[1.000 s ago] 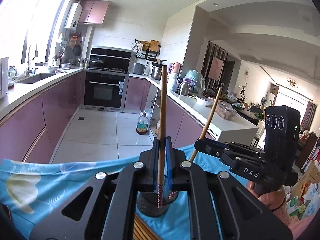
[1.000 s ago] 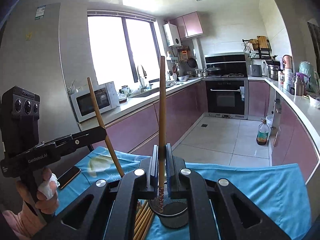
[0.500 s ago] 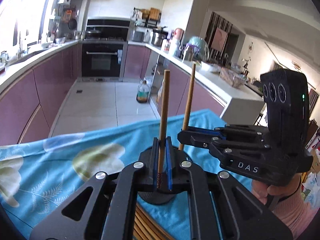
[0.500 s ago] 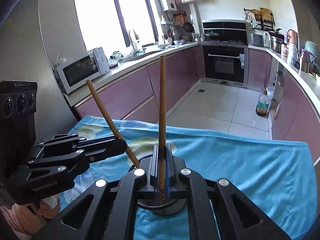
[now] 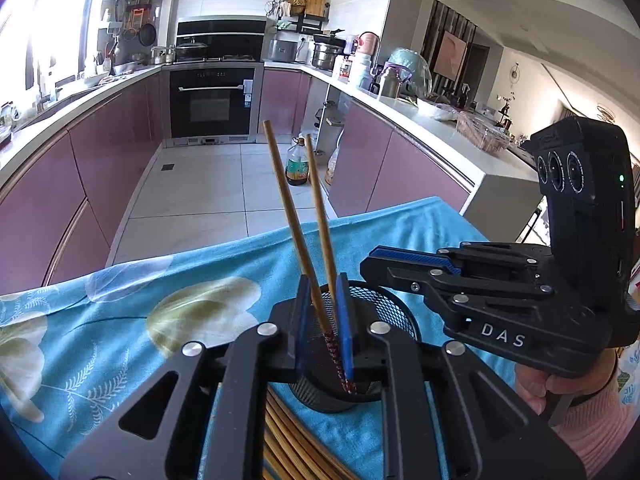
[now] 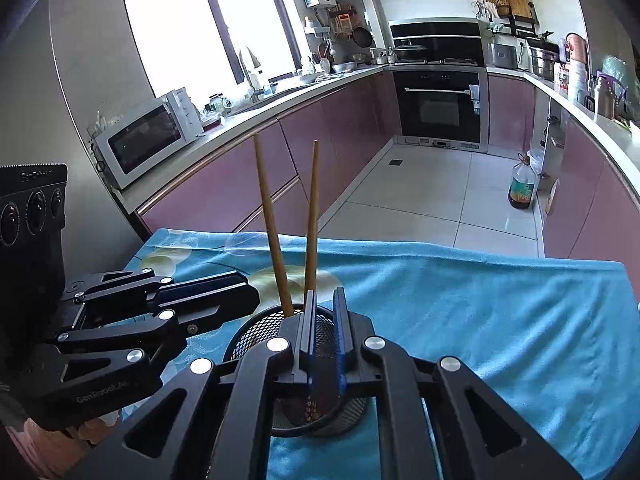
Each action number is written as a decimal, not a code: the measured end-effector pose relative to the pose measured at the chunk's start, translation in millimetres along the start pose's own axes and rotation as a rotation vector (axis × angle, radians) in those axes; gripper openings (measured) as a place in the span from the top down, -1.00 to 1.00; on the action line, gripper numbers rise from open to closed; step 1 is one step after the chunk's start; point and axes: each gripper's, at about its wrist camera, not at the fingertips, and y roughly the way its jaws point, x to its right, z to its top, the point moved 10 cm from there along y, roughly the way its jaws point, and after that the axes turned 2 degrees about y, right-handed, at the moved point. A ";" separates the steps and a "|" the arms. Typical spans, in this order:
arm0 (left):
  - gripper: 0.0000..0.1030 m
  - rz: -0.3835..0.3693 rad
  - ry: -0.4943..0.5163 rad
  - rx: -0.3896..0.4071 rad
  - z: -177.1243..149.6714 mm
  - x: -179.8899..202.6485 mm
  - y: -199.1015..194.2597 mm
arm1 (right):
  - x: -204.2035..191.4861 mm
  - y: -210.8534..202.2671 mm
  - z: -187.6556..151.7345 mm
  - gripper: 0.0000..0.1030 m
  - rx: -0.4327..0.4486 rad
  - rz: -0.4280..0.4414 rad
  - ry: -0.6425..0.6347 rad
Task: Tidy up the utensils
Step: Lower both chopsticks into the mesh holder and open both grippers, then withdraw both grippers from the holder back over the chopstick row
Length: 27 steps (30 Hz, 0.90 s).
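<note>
Over the cloth-covered counter (image 5: pixel 120 320), from the left wrist view: hanging low above the mesh cup (image 5: pixel 392 312) with the left hand-held gripper (image 5: pixel 323 292), its pads having just been easing apart. Letting go of a chopstick (image 5: pixel 288 200) that was clamped upright a moment ago; now passing loosely between the parted pads beside a second chopstick (image 5: pixel 318 200), both leaning with their patterned ends down in the cup. Seeing also the right hand-held gripper (image 5: pixel 400 264) just beside the cup's far rim, carrying nothing, and more chopsticks (image 5: pixel 288 432) lying on the cloth below, waiting their turn.

From the right wrist view: showing the right pads standing slightly apart with only empty mesh between them, released rather than clenched. Leaning just behind the left pad, the stick held half a second ago, no longer pinched. Crossing near it, the other stick, resting against the cup's rim. Hovering close at the cup's left side, the left tool.

Judging from this: both sticks delivered, this pair done. Needing next a lift clear without knocking the leaning sticks, then a reach for the pile.
</note>
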 end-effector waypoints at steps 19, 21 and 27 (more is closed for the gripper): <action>0.04 0.207 -0.016 0.005 -98.1 -58.3 -79.1 | -69.0 -54.4 -74.9 0.39 0.035 0.108 -0.150; 0.04 0.213 -0.028 -0.028 -119.7 -59.8 -74.7 | -70.0 -43.0 -89.9 0.39 -0.006 0.107 -0.147; 0.04 0.206 -0.065 -0.112 -164.6 -64.7 -59.8 | -63.5 -3.7 -130.5 0.39 -0.127 0.073 -0.118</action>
